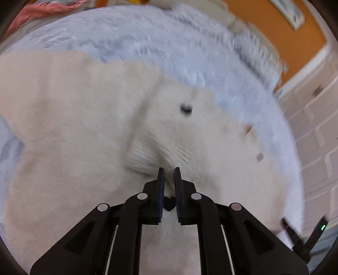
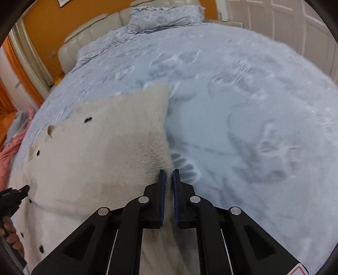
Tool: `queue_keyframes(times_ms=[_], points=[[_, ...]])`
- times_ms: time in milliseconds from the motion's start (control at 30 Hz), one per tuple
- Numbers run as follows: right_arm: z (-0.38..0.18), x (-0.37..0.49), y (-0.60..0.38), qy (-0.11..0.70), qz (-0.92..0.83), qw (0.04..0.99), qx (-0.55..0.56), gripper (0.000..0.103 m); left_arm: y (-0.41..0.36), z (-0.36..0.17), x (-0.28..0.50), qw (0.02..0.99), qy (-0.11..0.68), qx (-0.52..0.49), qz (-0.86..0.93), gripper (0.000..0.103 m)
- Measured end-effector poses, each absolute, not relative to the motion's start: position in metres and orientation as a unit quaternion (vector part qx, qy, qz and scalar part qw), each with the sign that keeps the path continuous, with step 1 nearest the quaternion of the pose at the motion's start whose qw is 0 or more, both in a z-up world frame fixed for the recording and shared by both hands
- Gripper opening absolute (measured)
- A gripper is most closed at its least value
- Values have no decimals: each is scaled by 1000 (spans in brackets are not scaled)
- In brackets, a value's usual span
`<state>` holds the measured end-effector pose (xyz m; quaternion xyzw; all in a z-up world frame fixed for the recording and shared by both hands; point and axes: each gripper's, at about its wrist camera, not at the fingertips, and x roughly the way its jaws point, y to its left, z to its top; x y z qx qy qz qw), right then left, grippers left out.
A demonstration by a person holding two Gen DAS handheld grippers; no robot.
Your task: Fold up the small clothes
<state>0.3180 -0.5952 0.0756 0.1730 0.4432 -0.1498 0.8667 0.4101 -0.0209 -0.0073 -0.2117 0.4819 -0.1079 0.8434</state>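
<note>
A cream knit cardigan [image 1: 74, 131] with dark buttons [image 1: 186, 109] lies spread on a pale blue bedspread [image 1: 147, 42]. My left gripper [image 1: 169, 172] is shut on a bunched fold of the cardigan near its middle. In the right wrist view the cardigan [image 2: 101, 148] fills the left half, and my right gripper [image 2: 169, 174] is shut on its ribbed right edge. The left gripper [image 2: 12, 198] shows at the far left of that view, and the right gripper [image 1: 304, 237] shows at the lower right of the left wrist view.
The bedspread [image 2: 253, 127] stretches far to the right. A matching pillow [image 2: 164, 17] and cream headboard [image 2: 95, 27] are at the back. Pink and grey clothes [image 2: 12, 143] lie at the bed's left edge. Orange walls and white cupboard doors [image 2: 285, 25] surround the bed.
</note>
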Motion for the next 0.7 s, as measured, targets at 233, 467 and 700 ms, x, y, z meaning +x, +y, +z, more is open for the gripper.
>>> queue_keyframes(times_ms=[233, 467, 700], points=[[99, 235, -490, 457, -37, 885, 84, 25, 176, 1, 413, 857, 454, -230, 80, 65], [65, 182, -383, 528, 45, 837, 132, 33, 358, -29, 454, 816, 435, -309, 224, 66], [60, 185, -358, 545, 37, 827, 132, 49, 353, -14, 510, 822, 455, -280, 197, 7]])
